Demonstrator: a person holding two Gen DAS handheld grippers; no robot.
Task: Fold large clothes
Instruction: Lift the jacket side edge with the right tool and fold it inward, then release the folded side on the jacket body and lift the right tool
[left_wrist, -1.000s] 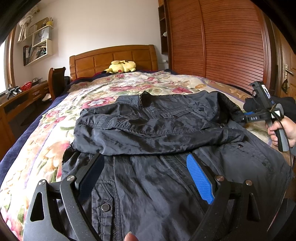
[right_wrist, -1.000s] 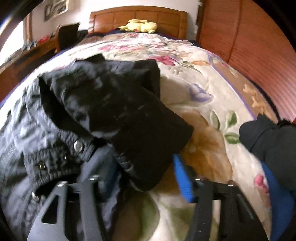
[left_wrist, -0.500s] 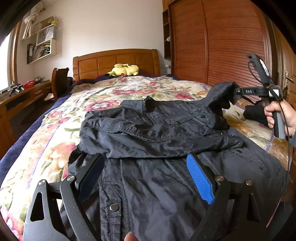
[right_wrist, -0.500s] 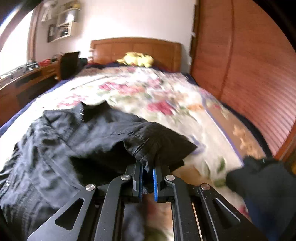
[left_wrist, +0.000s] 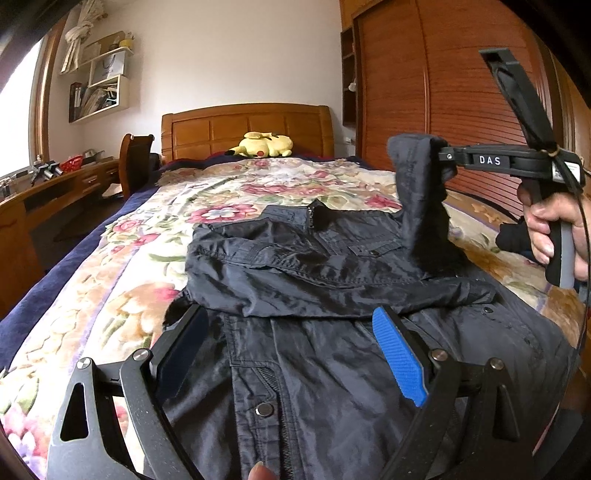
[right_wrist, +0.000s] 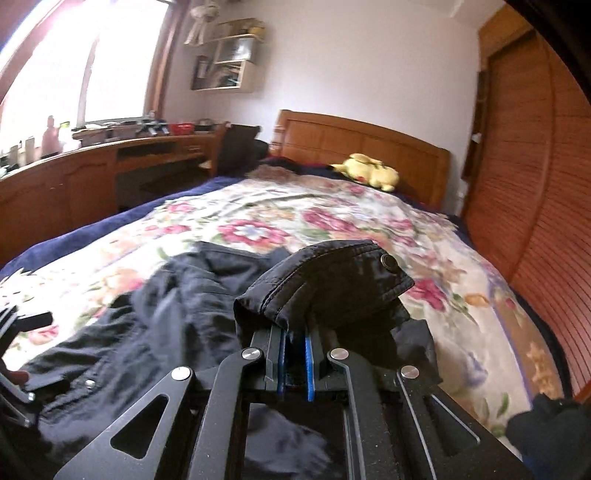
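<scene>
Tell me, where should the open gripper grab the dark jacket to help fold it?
Probably the jacket's bottom hem on the left side, coming in low from the near edge. The hem lies flat and thin there, right under the open left gripper, while the right gripper holds the sleeve cuff up.

My two wrist cameras look along their fingers, close over the jacket (left_wrist: 332, 266), both facing the headboard (right_wrist: 354, 142).

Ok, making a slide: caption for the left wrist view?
Right gripper lifts the dark jacket's sleeve cuff above the floral bed; left gripper open.
</scene>
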